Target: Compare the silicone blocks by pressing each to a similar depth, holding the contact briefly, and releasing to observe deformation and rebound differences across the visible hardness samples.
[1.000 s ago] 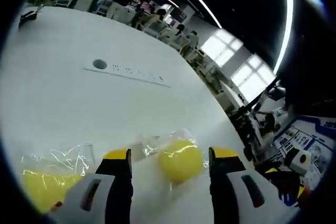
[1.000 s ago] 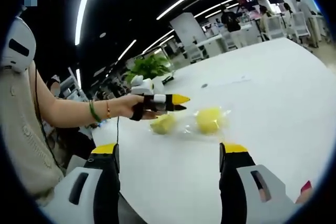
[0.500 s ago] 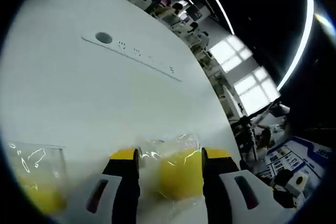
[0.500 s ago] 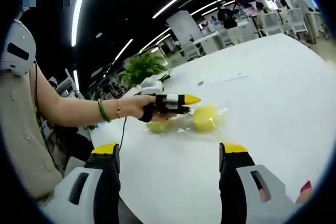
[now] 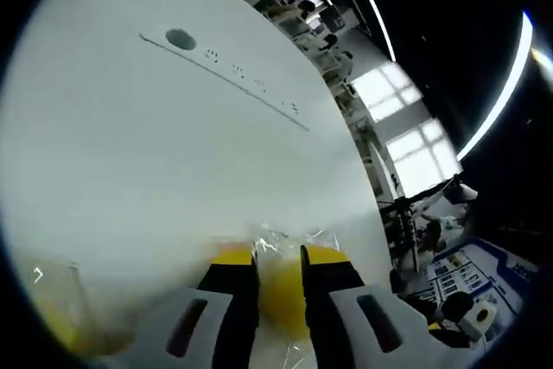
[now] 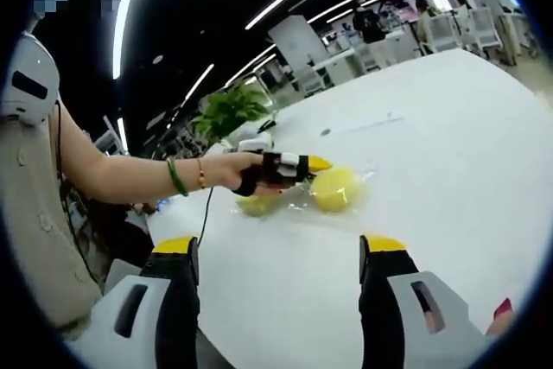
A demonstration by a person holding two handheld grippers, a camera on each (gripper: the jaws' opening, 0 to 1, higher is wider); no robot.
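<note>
Left gripper (image 5: 278,267) jaws narrowed since earlier onto yellow silicone block (image 5: 280,295) inside clear plastic bag (image 5: 285,241), right gripper (image 6: 278,252) wide apart, holding nothing, second bagged block (image 6: 257,205) beside it on white table (image 6: 449,144).

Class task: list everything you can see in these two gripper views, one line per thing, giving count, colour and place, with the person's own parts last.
Yellow rounded silicone block in clear plastic wrap: one, between the left gripper's fingers.
Second yellow wrapped silicone block: one, beside the first, under the person's hand.
White table: one, under both blocks.
Green potted plant: one, beyond the table's far edge.
Left gripper: one, black with yellow tips, closed on the first block.
Right gripper: one, same colours, open above the table.
Person's hand: one, bracelets at wrist.
</note>
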